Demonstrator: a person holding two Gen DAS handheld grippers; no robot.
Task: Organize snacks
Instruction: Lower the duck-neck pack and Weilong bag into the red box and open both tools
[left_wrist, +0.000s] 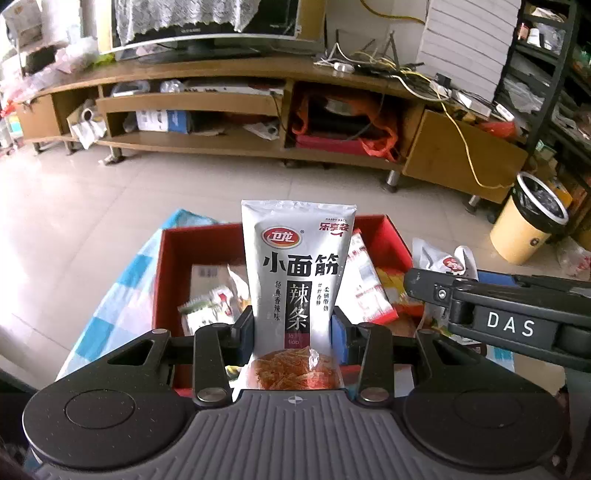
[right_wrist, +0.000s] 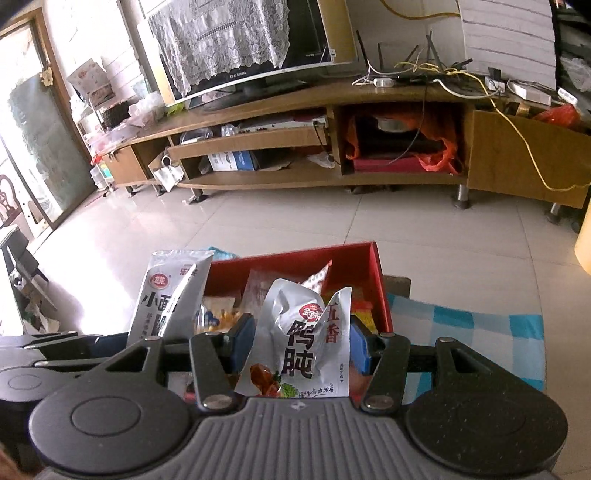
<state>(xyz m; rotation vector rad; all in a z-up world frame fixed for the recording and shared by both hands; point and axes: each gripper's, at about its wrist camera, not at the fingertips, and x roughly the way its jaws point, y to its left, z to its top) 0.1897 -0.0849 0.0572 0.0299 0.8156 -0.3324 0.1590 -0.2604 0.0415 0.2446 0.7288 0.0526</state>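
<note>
Left tongs (left_wrist: 293, 328): clenched on a silver spicy-strip packet (left_wrist: 297, 280), held upright by its lower half above the near edge of the red box (left_wrist: 177, 240); the same packet shows at the left of the right wrist view (right_wrist: 162, 299), leaning over the box's left wall. Right tongs (right_wrist: 301, 341): clenched on a crumpled silver duck-gizzard pouch (right_wrist: 295, 343), gripped at mid-height, its top bent, poised over the box's near right part. Red box: open-topped, standing on a blue-and-white checked cloth (right_wrist: 461, 332) that covers the bench; contents are assorted snack packs (left_wrist: 369, 280), white, yellow and orange wrappers lying loosely against one another. One white snack bag (left_wrist: 443, 260): outside the box, just beyond its right wall. Beyond the bench: pale tiled floor (left_wrist: 147, 192). Yellow bin (left_wrist: 528, 229) with black liner, on the floor at far right. Long wooden TV cabinet (left_wrist: 240, 99) against the wall, shelves cluttered, carrying a television (right_wrist: 251, 48) draped with lace and a tangle of cables (left_wrist: 388, 66).
</note>
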